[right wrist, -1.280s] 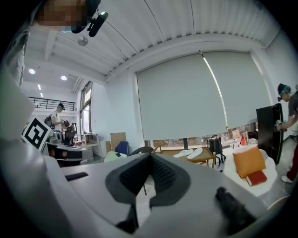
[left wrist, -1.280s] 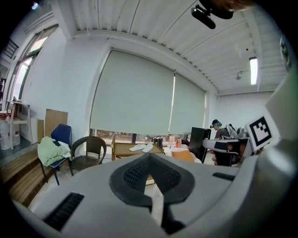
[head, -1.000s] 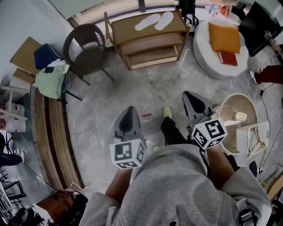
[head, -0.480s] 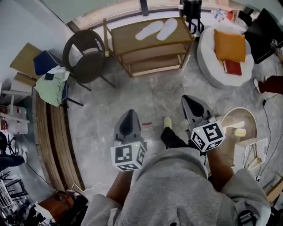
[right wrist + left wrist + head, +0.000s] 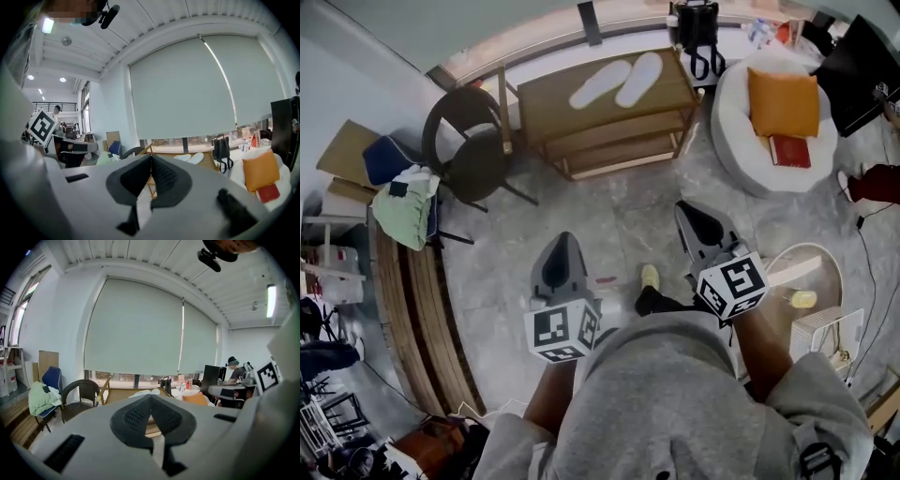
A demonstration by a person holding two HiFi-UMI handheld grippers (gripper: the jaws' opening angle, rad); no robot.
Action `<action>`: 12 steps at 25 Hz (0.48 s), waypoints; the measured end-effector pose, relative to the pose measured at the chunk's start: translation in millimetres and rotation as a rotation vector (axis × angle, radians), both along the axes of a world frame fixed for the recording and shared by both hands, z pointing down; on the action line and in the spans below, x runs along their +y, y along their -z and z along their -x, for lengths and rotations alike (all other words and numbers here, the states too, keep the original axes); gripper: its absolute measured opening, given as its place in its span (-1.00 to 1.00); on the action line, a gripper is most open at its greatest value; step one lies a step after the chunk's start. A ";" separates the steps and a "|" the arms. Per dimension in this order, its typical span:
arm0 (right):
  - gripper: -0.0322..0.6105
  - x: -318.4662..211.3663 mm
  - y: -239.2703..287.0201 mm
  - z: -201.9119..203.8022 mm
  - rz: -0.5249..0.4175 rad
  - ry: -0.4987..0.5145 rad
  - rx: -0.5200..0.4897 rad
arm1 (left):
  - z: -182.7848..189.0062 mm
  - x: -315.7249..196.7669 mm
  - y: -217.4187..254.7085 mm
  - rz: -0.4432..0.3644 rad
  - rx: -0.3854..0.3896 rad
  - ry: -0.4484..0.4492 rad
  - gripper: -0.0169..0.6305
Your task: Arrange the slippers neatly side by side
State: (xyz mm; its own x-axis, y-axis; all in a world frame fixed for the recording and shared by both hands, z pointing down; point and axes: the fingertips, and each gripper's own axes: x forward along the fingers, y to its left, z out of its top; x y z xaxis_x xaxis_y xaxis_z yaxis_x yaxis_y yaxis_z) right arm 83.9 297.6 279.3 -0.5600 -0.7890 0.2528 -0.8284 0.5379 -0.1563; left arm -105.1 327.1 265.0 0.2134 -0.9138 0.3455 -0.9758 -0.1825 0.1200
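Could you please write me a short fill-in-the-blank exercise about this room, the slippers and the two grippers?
The two white slippers lie on the ____ level of the wooden shelf unit.
The cushion on the round white seat is ____ in colour.
The left gripper and the right gripper both have their jaws ____.
Missing words: top; orange; shut.

You have the first slipper (image 5: 598, 84) and the second slipper (image 5: 639, 79), both white, lying flat on the top board of the wooden shelf (image 5: 546, 98). They sit close side by side near that board's middle, roughly parallel and slanted to the shelf's front edge.
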 end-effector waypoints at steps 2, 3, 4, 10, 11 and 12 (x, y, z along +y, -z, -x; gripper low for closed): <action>-0.82 -13.7 -1.1 -7.8 0.000 0.006 -0.006 | -7.3 -12.9 1.4 -0.005 -0.008 0.007 -0.90; -0.82 -19.5 -1.4 -11.7 0.000 0.006 -0.011 | -11.4 -18.1 1.5 -0.005 -0.010 0.009 -0.90; -0.82 -24.7 -1.5 -14.6 0.001 0.007 -0.015 | -15.1 -22.4 1.6 -0.004 -0.011 0.010 -0.90; -0.82 -38.6 -3.2 -23.2 0.003 0.009 -0.034 | -28.6 -33.0 0.4 0.005 -0.019 0.002 -0.90; -0.82 -39.8 -3.7 -24.4 0.002 0.008 -0.035 | -29.5 -34.5 0.6 0.002 -0.021 0.002 -0.90; -0.82 -40.6 -4.0 -25.5 0.001 0.008 -0.035 | -30.0 -35.6 1.0 -0.001 -0.021 0.003 -0.90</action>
State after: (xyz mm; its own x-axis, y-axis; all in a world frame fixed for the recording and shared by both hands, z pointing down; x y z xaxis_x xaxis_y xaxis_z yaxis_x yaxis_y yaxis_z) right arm 109.4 257.1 283.3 -0.5748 -0.7842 0.2338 -0.8181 0.5444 -0.1854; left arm -75.1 291.5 264.0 0.2031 -0.9149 0.3489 -0.9788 -0.1794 0.0991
